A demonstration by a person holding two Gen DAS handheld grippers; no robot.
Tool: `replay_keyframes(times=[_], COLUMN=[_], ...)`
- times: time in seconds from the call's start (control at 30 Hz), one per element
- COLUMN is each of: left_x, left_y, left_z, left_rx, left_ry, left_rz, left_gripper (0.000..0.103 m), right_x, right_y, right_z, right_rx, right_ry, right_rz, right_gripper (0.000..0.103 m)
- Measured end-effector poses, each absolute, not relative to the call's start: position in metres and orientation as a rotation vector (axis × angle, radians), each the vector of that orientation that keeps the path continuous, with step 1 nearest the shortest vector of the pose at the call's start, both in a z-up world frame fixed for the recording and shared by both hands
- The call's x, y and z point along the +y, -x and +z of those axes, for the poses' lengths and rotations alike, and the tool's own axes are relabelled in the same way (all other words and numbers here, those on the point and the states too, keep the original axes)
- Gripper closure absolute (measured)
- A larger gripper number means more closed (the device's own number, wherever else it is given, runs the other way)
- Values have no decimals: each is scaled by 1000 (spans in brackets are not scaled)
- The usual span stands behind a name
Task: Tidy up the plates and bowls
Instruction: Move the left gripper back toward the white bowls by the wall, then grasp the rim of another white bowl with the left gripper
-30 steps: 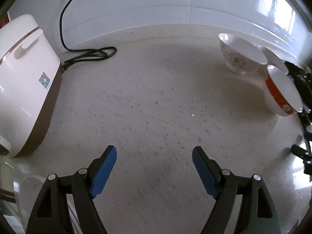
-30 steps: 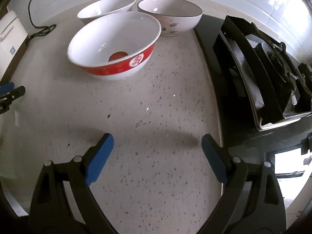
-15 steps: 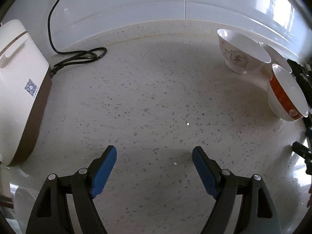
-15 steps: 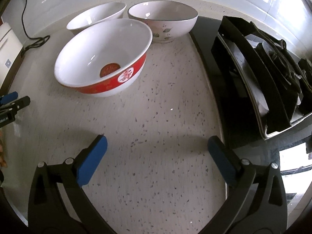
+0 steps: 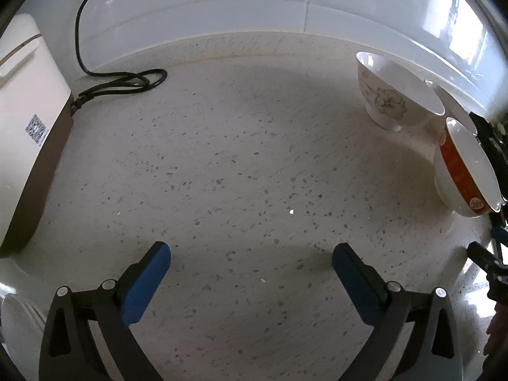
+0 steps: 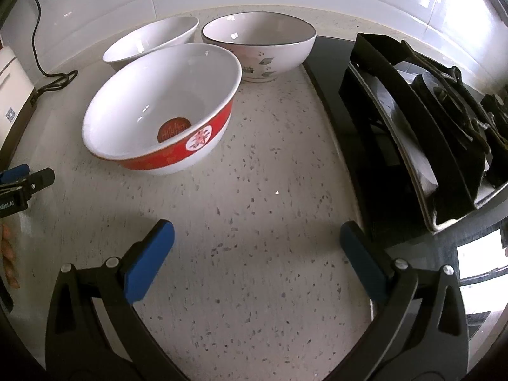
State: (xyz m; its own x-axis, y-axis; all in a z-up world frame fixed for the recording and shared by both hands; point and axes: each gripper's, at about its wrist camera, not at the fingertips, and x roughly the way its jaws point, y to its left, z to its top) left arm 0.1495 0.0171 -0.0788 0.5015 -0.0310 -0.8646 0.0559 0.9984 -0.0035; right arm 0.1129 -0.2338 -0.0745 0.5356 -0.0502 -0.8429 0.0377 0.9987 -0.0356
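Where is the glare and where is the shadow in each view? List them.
Left wrist view: window glare on the wall tiles at upper right; a soft shadow on the countertop ahead of the left tongs. Right wrist view: glare on the tiles at upper right, small highlights inside the red-banded bowl, shadow between the right tongs.

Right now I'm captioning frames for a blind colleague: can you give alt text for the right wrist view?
Three empty bowls stand on a speckled stone counter: a white bowl with a red band nearest, a plain white bowl and a grey-rimmed patterned bowl behind it. The open blue-padded right gripper holds nothing; a black dish rack sits to the right.
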Motion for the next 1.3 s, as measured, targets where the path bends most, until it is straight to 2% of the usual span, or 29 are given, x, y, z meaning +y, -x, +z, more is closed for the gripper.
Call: replay_keyframes(times=[0.37,0.6,0.67,0.73,0.87,1.0,1.17,1.3], left_x=[2,-5,-6,-6,-4,-7,-14,-24], left_y=[-168,-183,-188,-195,-210,-227,-250,-264], left_z=[-76,-77,-74,-69,-49,-27,-12,-9], left_rx=[1099,1122,1136,1135,1126,1090,1103,1129], left_ry=[-31,-36,-29,-5,98,172,263,320], left_rz=[-56,-69,-63,-78,-118,-159,-170,-190], left_gripper=[0,0,6,22,24,35,35,35], right_x=[-236,-249,-253,-257,-267,-272,-261,-246], right_y=[-124,-118,-120,-122,-134,-167,-220,-265], right_z=[-70,-59,-53,-42,-7,21,44,47], right_rx=[1079,1090,1083,1068,997,984,1009,1074], right_ry=[37,-57,-79,-105,-164,-167,-122,17], right_rz=[-6,49,56,52,41,32,89,150], right_gripper=[0,0,0,0,0,0,2,2])
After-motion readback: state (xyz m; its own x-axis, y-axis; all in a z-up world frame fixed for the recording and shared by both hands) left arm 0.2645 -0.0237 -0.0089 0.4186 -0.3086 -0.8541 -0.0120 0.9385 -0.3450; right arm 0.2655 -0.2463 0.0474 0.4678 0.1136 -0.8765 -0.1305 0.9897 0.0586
